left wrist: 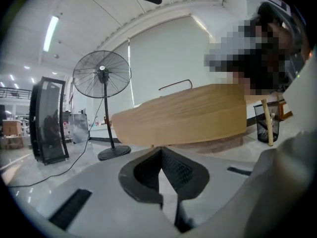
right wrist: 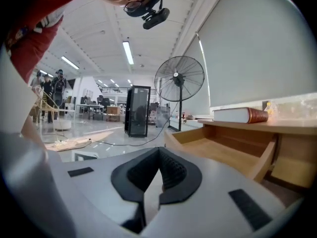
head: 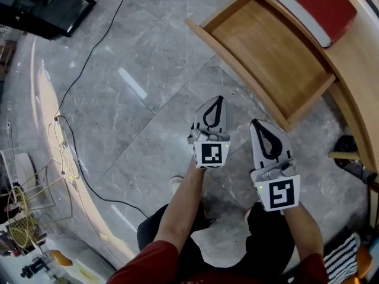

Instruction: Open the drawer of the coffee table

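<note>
Both forearms reach forward from red sleeves (head: 148, 264), hands side by side over the grey tiled floor (head: 136, 123). Left gripper (head: 217, 103) and right gripper (head: 259, 129) point nearly level toward the coffee table (head: 355, 61), close to each other but not touching. Both are clear of the drawer (head: 272, 52). Left gripper (left wrist: 161, 149) has its jaws pressed together with nothing between them. Right gripper (right wrist: 159, 150) jaws are also together and empty.

The drawer is pulled well out from under the table edge and sits ahead and right of the grippers. Light wood, shallow, bare inside, with a front panel that curves like the table. In the right gripper view the drawer (right wrist: 218, 150) shows open from the side; in the left gripper view its curved front (left wrist: 183, 120) fills the middle. A red book (head: 317, 5) lies on the tabletop just behind the drawer, also seen from the right gripper (right wrist: 242, 114).

A standing fan (left wrist: 101, 73) stands on the floor beyond, next to a black glass-front cabinet (left wrist: 47, 120), and a black cable (head: 89, 58) runs across the floor.

No handle on the drawer front can be made out. The table is cut off at the right edge of the head view, and the drawer's back end is tucked under the tabletop. Items at the lower left of the head view are too small to name
</note>
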A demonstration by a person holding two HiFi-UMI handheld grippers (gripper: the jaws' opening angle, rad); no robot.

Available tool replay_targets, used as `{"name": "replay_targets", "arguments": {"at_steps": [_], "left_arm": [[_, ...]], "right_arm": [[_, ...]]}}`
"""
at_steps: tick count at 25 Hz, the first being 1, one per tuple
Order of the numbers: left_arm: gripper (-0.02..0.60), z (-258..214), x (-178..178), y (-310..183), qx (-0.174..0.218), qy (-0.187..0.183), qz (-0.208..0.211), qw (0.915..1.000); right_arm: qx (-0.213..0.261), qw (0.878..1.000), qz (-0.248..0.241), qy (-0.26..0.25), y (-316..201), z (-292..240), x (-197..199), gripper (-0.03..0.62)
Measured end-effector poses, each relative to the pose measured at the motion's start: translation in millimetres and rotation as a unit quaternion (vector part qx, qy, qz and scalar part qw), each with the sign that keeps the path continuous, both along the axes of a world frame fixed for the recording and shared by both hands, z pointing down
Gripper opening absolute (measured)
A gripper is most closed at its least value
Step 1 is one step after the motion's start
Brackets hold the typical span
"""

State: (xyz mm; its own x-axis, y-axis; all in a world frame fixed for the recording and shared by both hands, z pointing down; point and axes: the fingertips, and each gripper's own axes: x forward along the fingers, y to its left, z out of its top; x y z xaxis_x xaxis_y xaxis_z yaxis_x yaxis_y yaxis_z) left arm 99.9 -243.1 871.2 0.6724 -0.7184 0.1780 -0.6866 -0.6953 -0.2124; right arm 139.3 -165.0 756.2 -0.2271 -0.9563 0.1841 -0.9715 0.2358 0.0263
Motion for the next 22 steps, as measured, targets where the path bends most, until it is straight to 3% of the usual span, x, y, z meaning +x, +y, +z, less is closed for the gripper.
{"name": "replay_targets", "arguments": {"at_steps": [3,7,13,18,22], "left_arm": [[0.006,-41,-24,15,-0.027,0.002,-0.006,0.9996],[0.006,-117,-58,27,-0.058,0.016,-0.024,0.9979],[0.006,-272,-113,36,-0.082,0.054,-0.056,0.9936],[0.006,-392,-157,45,-0.161,0.085,-0.098,0.9783],[0.006,-481,-180,52,-0.157,0.086,-0.100,0.9788]], "right_arm": [[0.007,0.998,0.054,0.040,0,-38,6,-0.005],[-0.024,0.997,0.057,0.046,0,-96,5,-0.005],[-0.064,0.994,0.055,0.062,7,-205,-1,-0.005],[-0.099,0.991,0.070,0.052,16,-312,-5,-0.005],[-0.092,0.991,0.087,0.040,20,-387,-5,-0.005]]}}
